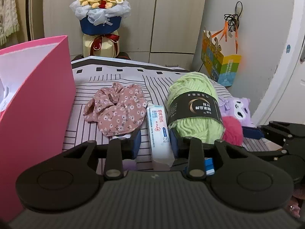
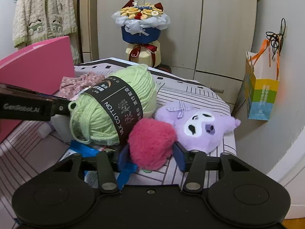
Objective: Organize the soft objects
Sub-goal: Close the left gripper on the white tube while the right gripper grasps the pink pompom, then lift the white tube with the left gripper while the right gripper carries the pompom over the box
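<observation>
The soft things lie together on a striped desk (image 1: pixel 118 76). There is one pink floral scrunchie (image 1: pixel 116 108), one pack of tissues (image 1: pixel 159 131), one ball of green yarn (image 1: pixel 194 106), one fuzzy pink pom-pom (image 2: pixel 151 141) and one purple plush toy (image 2: pixel 202 126). The tissue pack lies between the scrunchie and the yarn, the pom-pom touches the yarn, and the plush lies just behind the pom-pom. One tall pink box (image 1: pixel 36 95) stands at the left edge of the desk, and it looks like the place where the soft things should go. The left hand-held gripper (image 1: pixel 155 141) is spread wide, with one finger on each side of the near end of the tissue pack, but it does not squeeze it yet. The right hand-held gripper (image 2: pixel 150 152) is wide too, with the pom-pom between its fingers, and I cannot tell if the pads touch the fur. So the step seems to be getting ready to grab. Next, each hand-held gripper needs to close gently on its thing, lift it, and carry it over to the box. Behind the desk stand one bouquet (image 1: pixel 101 17) and one paper bag (image 2: pixel 261 95).
</observation>
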The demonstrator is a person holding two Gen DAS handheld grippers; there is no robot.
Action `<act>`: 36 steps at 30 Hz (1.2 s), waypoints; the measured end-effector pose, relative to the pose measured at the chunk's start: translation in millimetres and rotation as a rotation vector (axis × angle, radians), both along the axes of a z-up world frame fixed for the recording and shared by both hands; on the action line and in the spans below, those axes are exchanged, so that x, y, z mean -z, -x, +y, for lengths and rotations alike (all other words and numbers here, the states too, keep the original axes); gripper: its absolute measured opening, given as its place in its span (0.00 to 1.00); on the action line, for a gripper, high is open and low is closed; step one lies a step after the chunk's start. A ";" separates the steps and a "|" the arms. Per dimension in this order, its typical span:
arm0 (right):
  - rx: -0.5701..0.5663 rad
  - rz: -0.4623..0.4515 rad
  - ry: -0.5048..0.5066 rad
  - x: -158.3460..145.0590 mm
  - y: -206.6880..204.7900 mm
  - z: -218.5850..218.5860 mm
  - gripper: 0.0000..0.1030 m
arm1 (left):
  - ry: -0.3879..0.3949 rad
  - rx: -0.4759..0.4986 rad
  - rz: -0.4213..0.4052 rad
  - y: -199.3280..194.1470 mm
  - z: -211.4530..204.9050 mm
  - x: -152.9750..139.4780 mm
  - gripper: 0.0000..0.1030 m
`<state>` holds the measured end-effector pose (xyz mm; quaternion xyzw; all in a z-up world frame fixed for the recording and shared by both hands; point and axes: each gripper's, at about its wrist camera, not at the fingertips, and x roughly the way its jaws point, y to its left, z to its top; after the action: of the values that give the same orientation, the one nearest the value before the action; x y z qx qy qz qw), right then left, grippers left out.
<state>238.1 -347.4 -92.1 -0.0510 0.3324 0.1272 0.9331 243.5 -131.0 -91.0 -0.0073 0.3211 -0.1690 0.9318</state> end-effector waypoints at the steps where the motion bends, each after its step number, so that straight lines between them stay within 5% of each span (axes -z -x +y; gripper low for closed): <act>1: 0.008 -0.004 -0.001 1.5 -0.9 0.2 0.58 | -0.011 0.010 0.006 -0.2 -1.7 1.4 0.36; 5: 0.017 -0.016 -0.015 2.8 -1.6 -1.3 0.57 | -0.047 0.023 0.066 -4.9 -5.6 13.0 0.35; 6: 0.016 -0.021 -0.015 2.5 -0.5 -1.2 0.49 | -0.038 0.020 0.079 -6.4 -5.2 15.7 0.35; 9: 0.018 -0.041 -0.004 1.4 4.0 -1.5 0.43 | -0.025 0.017 0.065 -4.7 -5.6 16.3 0.22; 12: 0.018 -0.047 -0.002 -0.5 9.0 -1.5 0.41 | -0.008 0.026 0.060 -2.2 -4.5 14.3 0.19; 18: 0.036 -0.065 0.001 -8.1 21.8 -2.2 0.41 | -0.024 0.005 -0.024 13.7 -1.4 2.8 0.18; 36: 0.100 -0.185 0.040 -48.9 74.8 4.2 0.40 | 0.052 -0.013 -0.082 67.8 31.0 -16.4 0.18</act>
<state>163.2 -343.3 -43.2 -0.0643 0.2493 0.0685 0.9639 175.8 -99.9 -74.6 -0.0265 0.2780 -0.1715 0.9448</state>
